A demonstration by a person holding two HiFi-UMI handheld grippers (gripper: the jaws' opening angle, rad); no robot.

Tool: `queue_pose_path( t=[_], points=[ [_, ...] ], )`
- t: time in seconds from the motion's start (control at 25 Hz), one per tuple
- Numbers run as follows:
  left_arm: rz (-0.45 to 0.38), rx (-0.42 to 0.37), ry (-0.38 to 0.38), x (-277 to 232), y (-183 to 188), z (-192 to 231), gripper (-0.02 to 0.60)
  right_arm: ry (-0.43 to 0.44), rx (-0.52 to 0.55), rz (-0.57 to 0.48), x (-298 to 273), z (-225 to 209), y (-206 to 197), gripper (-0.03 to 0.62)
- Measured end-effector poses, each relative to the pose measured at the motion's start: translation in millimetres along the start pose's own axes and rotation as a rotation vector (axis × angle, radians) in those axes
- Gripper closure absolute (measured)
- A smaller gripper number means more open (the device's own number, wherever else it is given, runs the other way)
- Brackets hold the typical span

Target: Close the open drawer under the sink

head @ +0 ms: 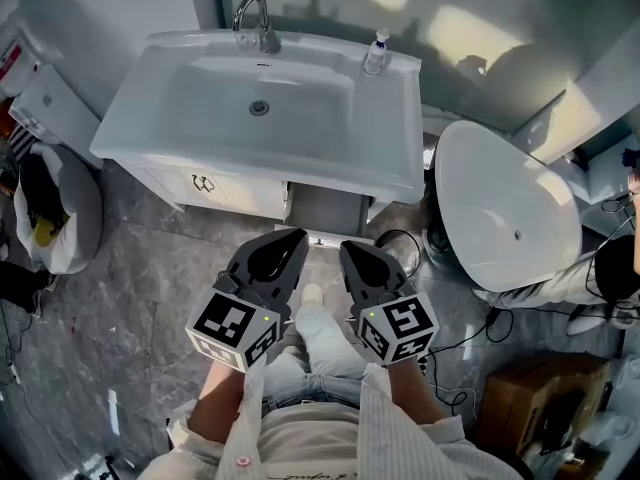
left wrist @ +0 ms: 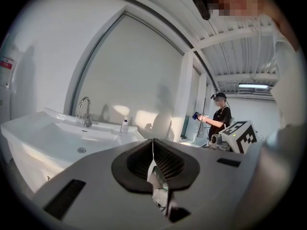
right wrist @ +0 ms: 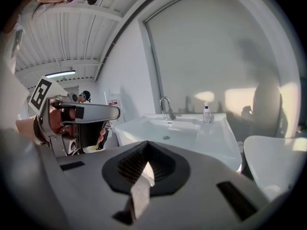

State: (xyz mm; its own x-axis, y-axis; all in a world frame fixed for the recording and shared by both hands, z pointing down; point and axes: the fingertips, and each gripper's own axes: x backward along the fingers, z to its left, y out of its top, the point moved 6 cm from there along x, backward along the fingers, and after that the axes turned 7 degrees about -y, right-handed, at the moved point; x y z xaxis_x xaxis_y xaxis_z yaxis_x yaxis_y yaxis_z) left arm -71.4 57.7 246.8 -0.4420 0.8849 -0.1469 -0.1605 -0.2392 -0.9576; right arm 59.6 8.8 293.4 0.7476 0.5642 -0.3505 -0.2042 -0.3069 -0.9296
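The white sink (head: 262, 103) sits on a white vanity. Under its right half a drawer (head: 325, 210) is pulled out, its grey inside showing and its white front edge (head: 338, 237) facing me. My left gripper (head: 297, 236) is held just in front of that edge, jaws shut on nothing. My right gripper (head: 346, 249) hangs beside it, also shut and empty. In the left gripper view the left gripper (left wrist: 153, 143) has its jaws pressed together, with the sink (left wrist: 62, 140) beyond. In the right gripper view the right gripper (right wrist: 144, 148) is likewise shut, the sink (right wrist: 184, 128) ahead.
A white oval toilet lid (head: 505, 208) stands right of the vanity, with cables (head: 470, 333) and a cardboard box (head: 545, 393) on the floor. A lined bin (head: 55, 208) is at the left. A soap bottle (head: 376, 53) and faucet (head: 258, 18) sit on the sink. Another person (left wrist: 220, 118) stands far off.
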Motion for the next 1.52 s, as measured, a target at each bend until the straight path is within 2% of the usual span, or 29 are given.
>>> queue_pose_path(
  t=[0.52, 0.88, 1.24, 1.52],
  points=[
    [0.000, -0.019, -0.014, -77.3, 24.4, 29.9, 0.563, 0.028, 0.014, -0.006, -45.4, -52.8, 31.7, 0.585],
    [0.065, 0.002, -0.059, -100.8, 18.5, 44.9, 0.563, -0.015, -0.030, 0.015, -63.2, -66.8, 30.7, 0.585],
    [0.121, 0.019, -0.102, -115.8, -11.4, 59.3, 0.563, -0.090, -0.077, 0.044, -77.5, -74.4, 10.6, 0.585],
    [0.147, 0.025, -0.108, -124.3, -61.2, 68.3, 0.563, -0.136, -0.113, 0.097, -84.7, -76.1, -35.7, 0.585]
  ],
)
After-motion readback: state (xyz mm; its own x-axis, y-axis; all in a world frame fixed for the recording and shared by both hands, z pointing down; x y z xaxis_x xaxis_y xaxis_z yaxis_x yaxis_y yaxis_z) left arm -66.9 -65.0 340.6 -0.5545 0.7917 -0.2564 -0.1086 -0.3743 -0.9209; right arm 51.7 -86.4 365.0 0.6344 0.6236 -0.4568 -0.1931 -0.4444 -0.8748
